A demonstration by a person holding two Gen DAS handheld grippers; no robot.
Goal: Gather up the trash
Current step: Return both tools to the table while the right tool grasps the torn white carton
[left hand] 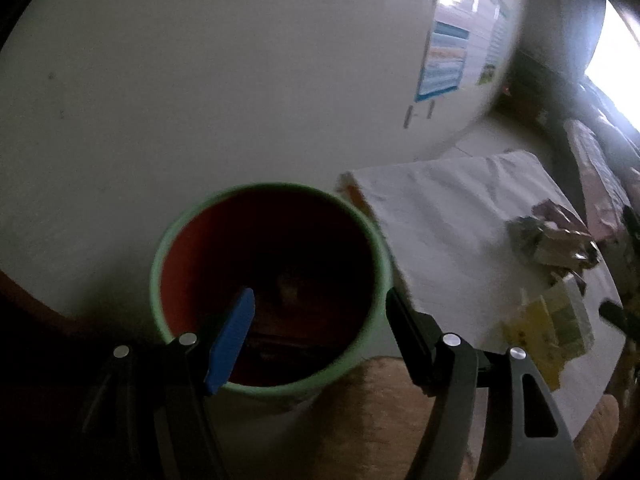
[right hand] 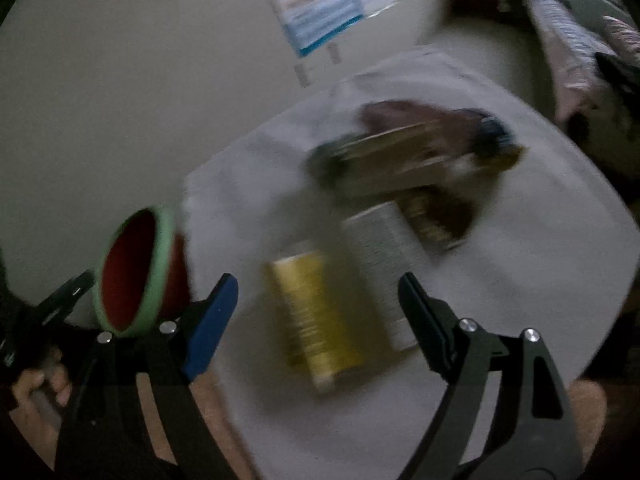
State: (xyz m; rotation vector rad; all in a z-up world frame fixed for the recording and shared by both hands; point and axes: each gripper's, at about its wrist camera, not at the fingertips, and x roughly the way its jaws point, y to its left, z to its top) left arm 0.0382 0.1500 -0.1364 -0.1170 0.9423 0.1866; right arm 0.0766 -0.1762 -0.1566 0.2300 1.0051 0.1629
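A red bin with a green rim [left hand: 264, 280] stands beside a table under a white cloth [left hand: 460, 216]. My left gripper [left hand: 320, 312] is open right over the bin's mouth, with nothing between its fingers. Something pale lies in the bin's dark bottom. In the right wrist view the bin [right hand: 136, 272] is at the left. My right gripper [right hand: 316, 300] is open above a yellow packet [right hand: 316, 316] on the cloth [right hand: 520, 248]. A white packet [right hand: 380, 264] and a blurred pile of brown and green wrappers [right hand: 408, 160] lie beyond it. The same litter shows in the left wrist view [left hand: 552, 276].
A pale wall with a blue-edged poster [right hand: 316, 4] rises behind the table. A bed or sofa with patterned covers [right hand: 580, 44] is at the far right. Orange-brown fabric [left hand: 384, 412] lies under the left gripper.
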